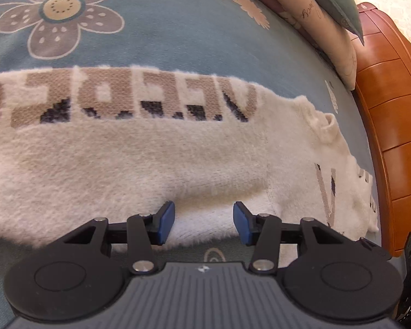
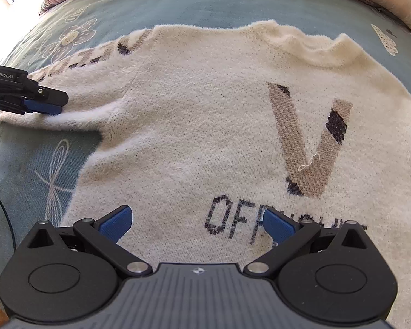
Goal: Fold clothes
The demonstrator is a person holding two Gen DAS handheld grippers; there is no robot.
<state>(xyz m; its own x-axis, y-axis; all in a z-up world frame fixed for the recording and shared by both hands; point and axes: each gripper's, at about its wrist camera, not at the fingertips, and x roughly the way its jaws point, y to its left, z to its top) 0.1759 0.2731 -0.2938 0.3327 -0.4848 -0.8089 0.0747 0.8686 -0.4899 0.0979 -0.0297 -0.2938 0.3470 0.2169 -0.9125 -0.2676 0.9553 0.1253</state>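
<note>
1. Cream fuzzy sweater (image 2: 194,115) lies spread flat on the blue flowered bedspread (image 2: 156,2).
2. Left gripper (image 1: 204,223) hovers at the sleeve (image 1: 123,159), jaws apart, gripping nothing.
3. Right gripper (image 2: 197,223) gapes wide over the sweater's chest, empty.

free: bare bedspread (image 2: 35,170) beside sweater (image 2: 191,109) | blocked: pillows (image 1: 326,19), wooden headboard (image 1: 391,104) along far edge

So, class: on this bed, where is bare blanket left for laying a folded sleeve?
Bare blanket lies below the sleeve and beside the sweater body, by the dragonfly print. More lies beyond the sleeve, around the big flower. The far edge is crowded with pillows; the sweater fills the middle.
</note>
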